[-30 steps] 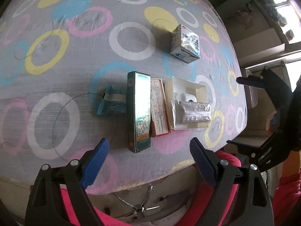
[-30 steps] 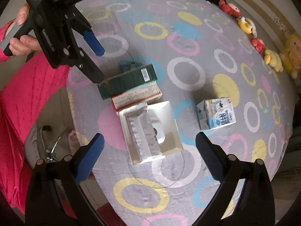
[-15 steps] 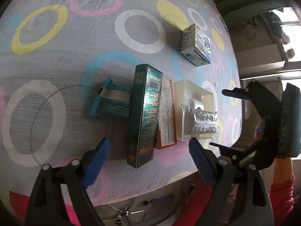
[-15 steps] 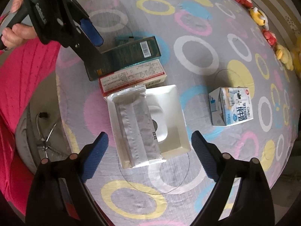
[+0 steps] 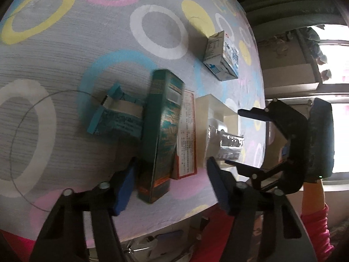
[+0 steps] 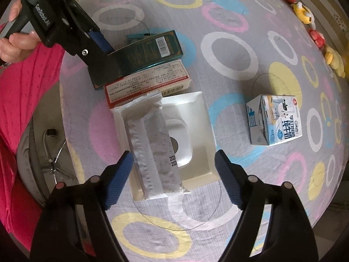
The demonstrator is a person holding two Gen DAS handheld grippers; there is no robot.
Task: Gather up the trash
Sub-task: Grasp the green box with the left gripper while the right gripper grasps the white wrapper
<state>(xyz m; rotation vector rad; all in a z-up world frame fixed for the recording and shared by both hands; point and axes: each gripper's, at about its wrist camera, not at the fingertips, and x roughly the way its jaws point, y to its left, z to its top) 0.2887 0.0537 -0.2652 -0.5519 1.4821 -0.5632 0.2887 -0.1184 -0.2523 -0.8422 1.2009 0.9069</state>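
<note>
Left claw (image 5: pixel 170 187) wide open around near end of green box (image 5: pixel 162 135), at table (image 5: pixel 65 43) near edge. Right claw (image 6: pixel 174 174) wide open over silver packet (image 6: pixel 152 144) in white tray (image 6: pixel 202 152). Risk: green box tips, bumps red box (image 6: pixel 146 83) off edge.

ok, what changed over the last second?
Both grippers closed in: left gripper now straddles the near end of the green box, right gripper straddles the silver pouch on the white tray. Both open, nothing grasped. Milk carton unmoved.
</note>
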